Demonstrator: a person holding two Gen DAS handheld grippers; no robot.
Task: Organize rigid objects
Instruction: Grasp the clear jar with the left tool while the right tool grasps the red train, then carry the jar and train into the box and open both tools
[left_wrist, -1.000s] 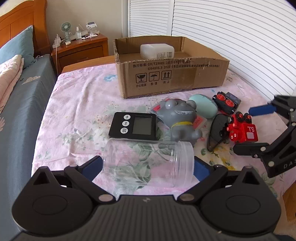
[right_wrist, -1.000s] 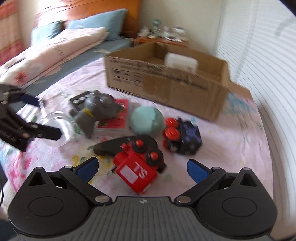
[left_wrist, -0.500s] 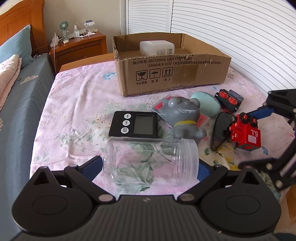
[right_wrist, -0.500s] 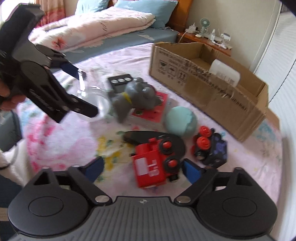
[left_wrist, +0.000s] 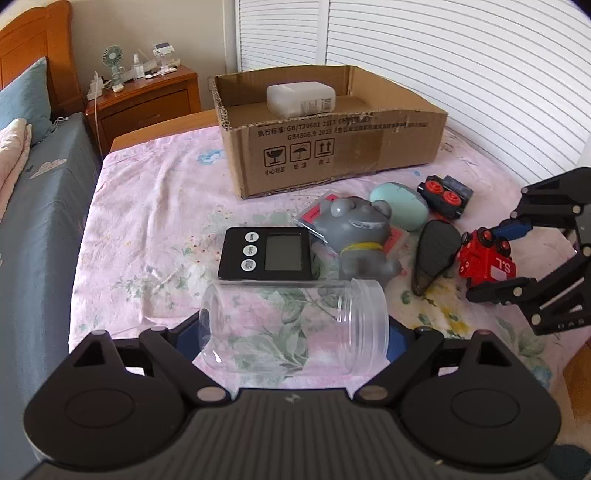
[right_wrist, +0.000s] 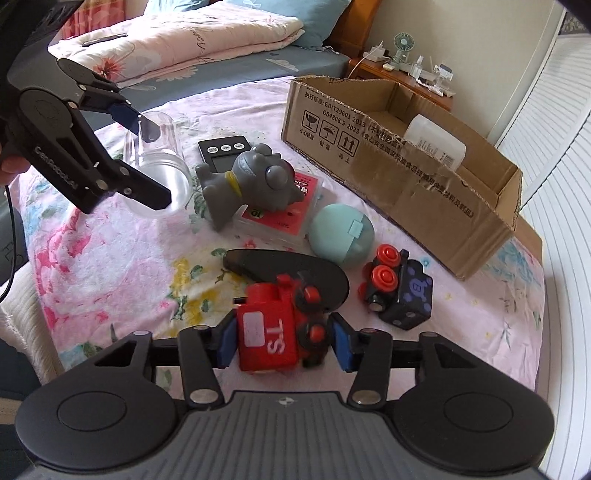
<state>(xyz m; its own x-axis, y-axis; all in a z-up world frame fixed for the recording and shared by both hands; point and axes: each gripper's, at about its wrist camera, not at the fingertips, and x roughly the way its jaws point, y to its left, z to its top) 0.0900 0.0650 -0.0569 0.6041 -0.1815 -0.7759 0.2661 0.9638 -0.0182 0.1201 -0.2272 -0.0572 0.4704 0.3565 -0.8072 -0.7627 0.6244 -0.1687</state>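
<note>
My left gripper (left_wrist: 291, 338) is shut on a clear plastic jar (left_wrist: 293, 326) lying sideways between its blue pads, above the bedspread. It also shows in the right wrist view (right_wrist: 155, 158). My right gripper (right_wrist: 282, 341) has closed around a red toy train (right_wrist: 277, 332), its blue pads against both sides. The train and right gripper show in the left wrist view (left_wrist: 487, 256). The open cardboard box (left_wrist: 332, 147) stands at the back with a white bottle (left_wrist: 301, 99) inside.
On the flowered bedspread lie a black timer (left_wrist: 267, 254), a grey toy animal (left_wrist: 360, 236) on a red card case (right_wrist: 284, 218), a teal case (right_wrist: 341, 234), a dark glasses case (right_wrist: 288, 269) and a dark toy car (right_wrist: 397, 291). A bed and nightstand (left_wrist: 144, 99) stand left.
My right gripper moved in over the red train and its fingers closed on it. The left gripper kept hold of the jar and lifted slightly.
</note>
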